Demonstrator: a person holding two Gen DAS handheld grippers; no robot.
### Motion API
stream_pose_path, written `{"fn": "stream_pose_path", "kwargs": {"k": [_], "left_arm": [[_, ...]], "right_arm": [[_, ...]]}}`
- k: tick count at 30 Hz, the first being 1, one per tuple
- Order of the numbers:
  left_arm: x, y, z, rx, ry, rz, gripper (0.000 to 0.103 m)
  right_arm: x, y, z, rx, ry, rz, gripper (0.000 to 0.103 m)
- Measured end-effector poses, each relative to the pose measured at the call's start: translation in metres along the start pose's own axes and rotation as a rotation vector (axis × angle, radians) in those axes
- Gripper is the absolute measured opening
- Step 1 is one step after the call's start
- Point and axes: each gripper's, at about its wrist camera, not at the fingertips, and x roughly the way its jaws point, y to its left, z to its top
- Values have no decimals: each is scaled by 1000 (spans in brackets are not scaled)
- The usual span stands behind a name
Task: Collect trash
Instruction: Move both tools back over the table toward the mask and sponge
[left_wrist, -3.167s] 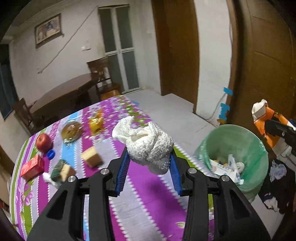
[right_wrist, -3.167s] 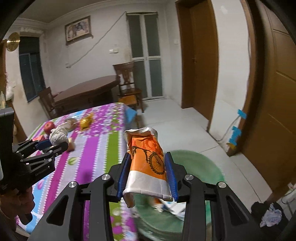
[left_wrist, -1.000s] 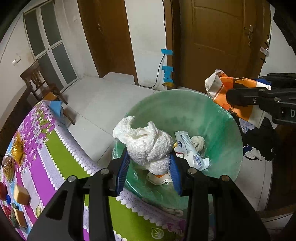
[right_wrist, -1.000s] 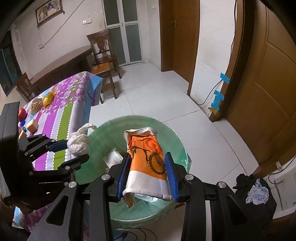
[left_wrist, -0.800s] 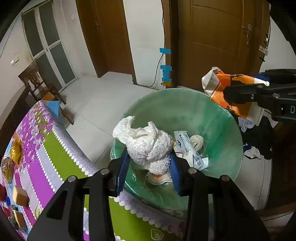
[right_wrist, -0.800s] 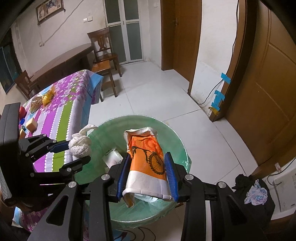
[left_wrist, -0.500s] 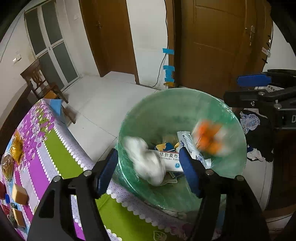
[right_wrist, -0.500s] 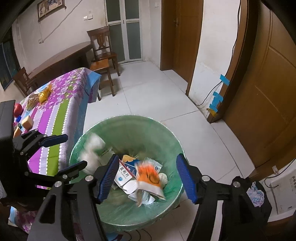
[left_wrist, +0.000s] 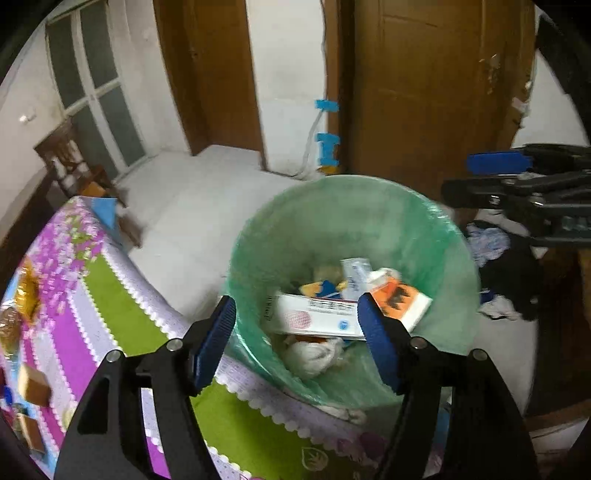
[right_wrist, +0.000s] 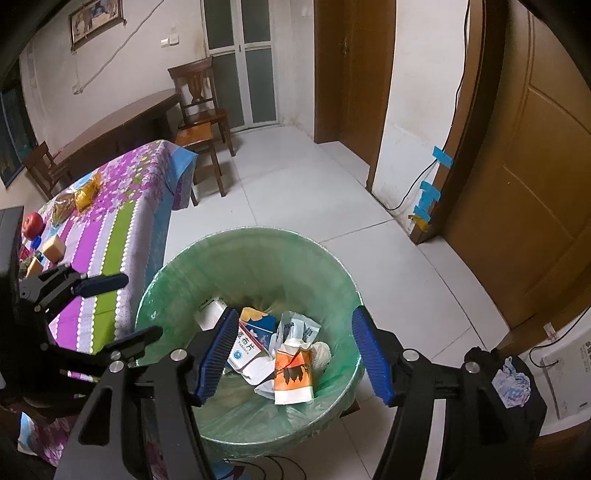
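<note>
Striped cloth covers the tabletop (right_wrist: 122, 229) on the left, where an apple (right_wrist: 32, 224), foam-like blocks (right_wrist: 54, 248) and wrapped food (right_wrist: 86, 195) lie well apart from both tools, behind and to the left of the bin. Nearer it, the left gripper (left_wrist: 295, 332) hangs with jaws wide apart and empty over the green-lined trash bin (right_wrist: 332, 273). Further right, the right gripper (right_wrist: 291, 350) is likewise spread wide and empty above the orange wrapper (right_wrist: 293, 373) lying inside. Judging by this, the left tool is nearer whatever is trash on the tabletop.
</note>
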Motion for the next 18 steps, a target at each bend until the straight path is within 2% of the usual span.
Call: {"fn": "stream_pose_path", "kwargs": {"k": [4,8,14,18], "left_arm": [[-19,15,-17,-9,-55,-119,65],[-39,32,-41,-15,-91,-177,65],[-77,65,-91,-127,-122,-114,65],[-114,85,-134,-175,-167,-38,68]], "right_arm": [[-13,6,-4,-2,-54,-9,65],[-25,19,-8,-20,-118,-5,65],[-26,54,-16,-17,-183,101,69],[-16,85,-19,-22,-175,190,72]]}}
